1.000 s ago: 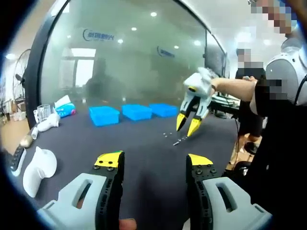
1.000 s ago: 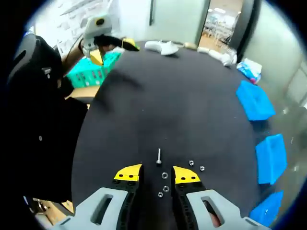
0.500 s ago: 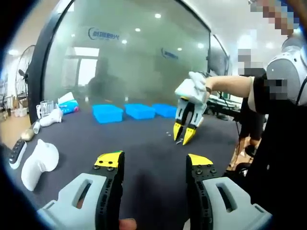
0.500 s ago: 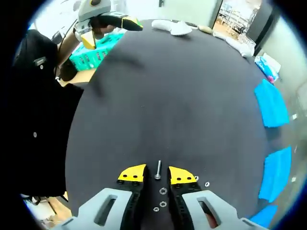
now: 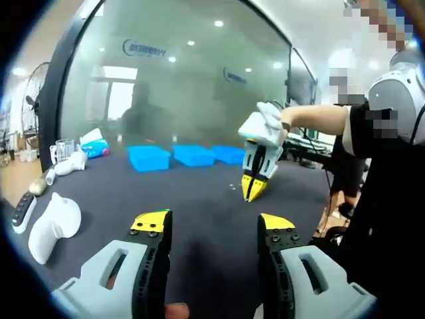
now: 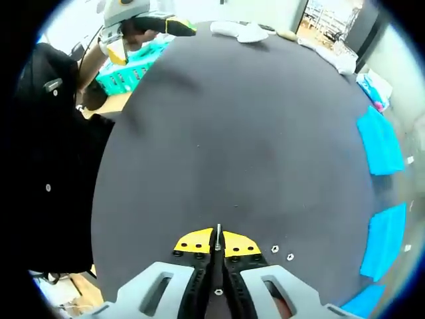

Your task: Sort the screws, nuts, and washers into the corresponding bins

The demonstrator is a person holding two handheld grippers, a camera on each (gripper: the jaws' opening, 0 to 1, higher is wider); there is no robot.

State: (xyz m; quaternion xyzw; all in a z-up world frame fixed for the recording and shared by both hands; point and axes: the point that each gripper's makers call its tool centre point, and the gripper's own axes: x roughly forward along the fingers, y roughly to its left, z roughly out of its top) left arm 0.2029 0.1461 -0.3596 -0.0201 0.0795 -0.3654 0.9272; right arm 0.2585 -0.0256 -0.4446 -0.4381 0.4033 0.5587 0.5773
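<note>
I am clamping a screw (image 6: 218, 236) between the yellow tips of my right gripper (image 6: 218, 243), jaws drawn together on its shank, the screw sticking out forward over the dark tabletop (image 6: 246, 133). Just to the right of those tips two nuts (image 6: 282, 252) are lying loose on the table, and one more small piece (image 6: 218, 291) is sitting between the jaw bodies; I cannot tell whether it is a nut or a washer. Three blue bins (image 6: 380, 199) are lining the table's right edge in the right gripper view. In the left gripper view the same right gripper (image 5: 254, 187) is pointing tips-down at the tabletop, closed, with the bins (image 5: 189, 155) in a row behind it. My left gripper (image 5: 214, 224) is hovering over the table with its jaws standing apart and nothing between them. White objects (image 5: 50, 224) are lying near the table's left side
</note>
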